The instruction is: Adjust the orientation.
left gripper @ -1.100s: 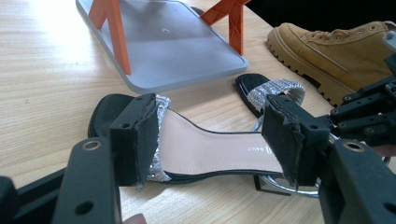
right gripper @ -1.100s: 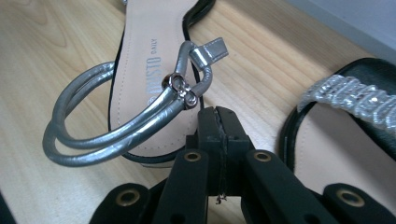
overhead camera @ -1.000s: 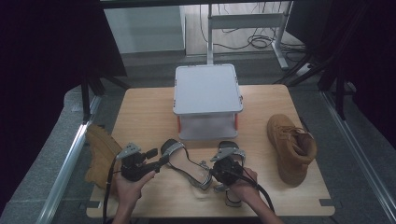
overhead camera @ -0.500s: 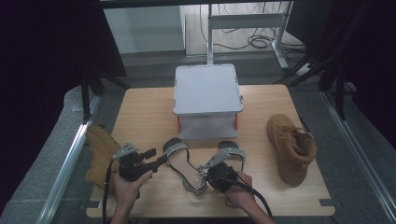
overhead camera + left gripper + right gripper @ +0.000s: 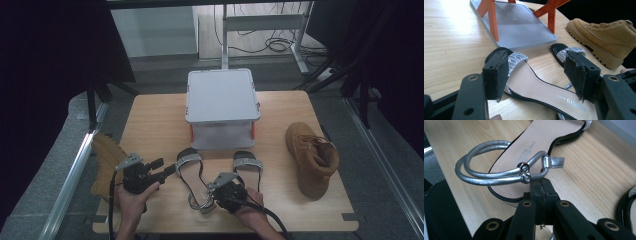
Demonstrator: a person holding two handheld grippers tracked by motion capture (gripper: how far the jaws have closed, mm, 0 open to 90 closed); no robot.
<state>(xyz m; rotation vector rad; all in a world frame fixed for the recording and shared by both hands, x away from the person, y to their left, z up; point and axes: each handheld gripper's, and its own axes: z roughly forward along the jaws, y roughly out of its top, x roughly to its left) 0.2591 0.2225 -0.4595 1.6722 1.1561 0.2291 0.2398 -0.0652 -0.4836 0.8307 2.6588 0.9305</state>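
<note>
Two black sandals with glittering toe bands lie on the wooden table (image 5: 155, 120). The left sandal (image 5: 192, 175) has a silver ankle strap (image 5: 499, 173) looped above its heel. My right gripper (image 5: 210, 196) sits at that heel, and in the right gripper view (image 5: 540, 182) its jaws are shut with the tips pinching the strap's end. My left gripper (image 5: 167, 170) lies just left of the same sandal's toe band. Its jaws are open in the left gripper view (image 5: 539, 72), with the sandal (image 5: 536, 87) framed between them and untouched. The right sandal (image 5: 248, 167) lies beside it.
A grey lidded box (image 5: 222, 100) with orange clips stands behind the sandals. A tan boot (image 5: 312, 160) lies at the table's right. Another tan boot (image 5: 105, 160) rests off the left edge beside a metal rail.
My right gripper has moved left and nearer the front edge, and the left sandal's heel end has shifted slightly left with it. The left gripper has hardly moved.
</note>
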